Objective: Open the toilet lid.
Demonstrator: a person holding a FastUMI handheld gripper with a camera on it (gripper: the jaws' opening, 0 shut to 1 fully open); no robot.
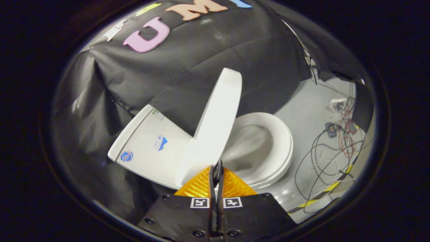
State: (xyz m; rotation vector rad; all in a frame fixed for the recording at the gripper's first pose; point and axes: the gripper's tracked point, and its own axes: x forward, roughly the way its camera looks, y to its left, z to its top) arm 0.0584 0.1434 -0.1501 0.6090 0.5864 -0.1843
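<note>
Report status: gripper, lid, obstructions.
Gripper shut, tips at lid's edge. Lid raised, roughly upright over seat. Nothing blocking; cables on floor beyond.

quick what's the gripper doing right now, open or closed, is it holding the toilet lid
Gripper: fingers closed together with barely a slit between them, at the lower edge of the raised toilet lid. Whether both fingers pinch that edge cannot be told.

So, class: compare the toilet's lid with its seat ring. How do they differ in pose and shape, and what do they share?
Pose: the lid stands raised, tilted up toward the tank; the seat ring lies flat on the bowl.
Shape: the lid is a solid panel; the seat ring is open in the middle.
Contact: the gripper, fingers closed, meets the lid's lower edge; the seat ring lies beyond it.
Both are glossy white.
</note>
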